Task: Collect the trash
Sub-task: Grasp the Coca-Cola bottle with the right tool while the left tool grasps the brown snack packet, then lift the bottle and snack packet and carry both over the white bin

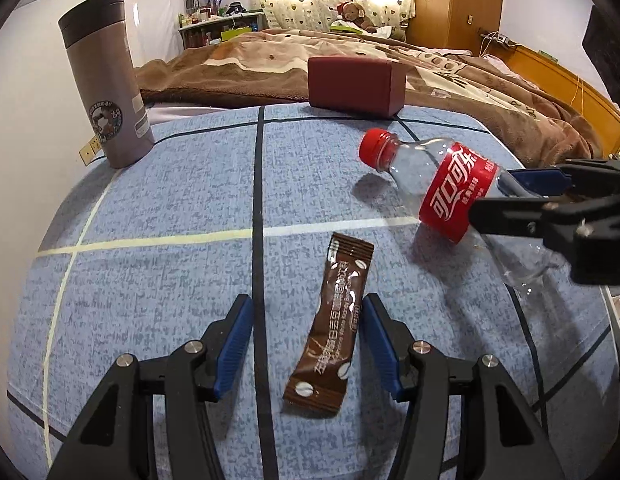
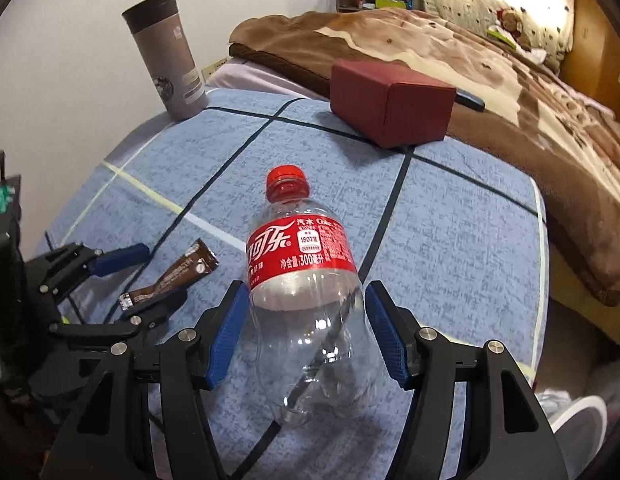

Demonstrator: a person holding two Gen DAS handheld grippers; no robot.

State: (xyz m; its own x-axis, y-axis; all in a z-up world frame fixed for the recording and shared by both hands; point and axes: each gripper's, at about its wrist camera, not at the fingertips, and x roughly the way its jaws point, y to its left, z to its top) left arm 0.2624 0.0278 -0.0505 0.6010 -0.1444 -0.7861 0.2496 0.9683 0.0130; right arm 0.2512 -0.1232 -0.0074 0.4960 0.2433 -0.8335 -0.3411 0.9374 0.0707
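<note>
Right gripper [image 2: 301, 336] jaws wide, straddling empty clear plastic cola bottle w/ red cap [image 2: 305, 300] lying on blue checked cloth [image 2: 450, 240]; close squarely on body. Left gripper [image 1: 307, 344] jaws apart around brown snack wrapper [image 1: 330, 332], not pinching; centre first.

The bottle [image 2: 310, 320] is clear, glossy plastic, dented and creased, with a smooth red film label and a ribbed red plastic cap [image 2: 287, 184]. The sachet [image 1: 330, 328] is shiny brown foil-like film, crimped at its ends. Blue woven cloth [image 1: 149, 280] with a mottled, matt weave covers the surface beneath them. The flask [image 1: 105, 80] looks like brushed, satin metal with a darker matt band. The box [image 2: 390, 108] has a dull maroon, finely grained skin. Each tool [image 1: 305, 344] is matt black plastic with ribbed blue rubbery pads [image 2: 225, 340] and bright metal screws. The blanket [image 1: 450, 72] is soft brown fleece.
</note>
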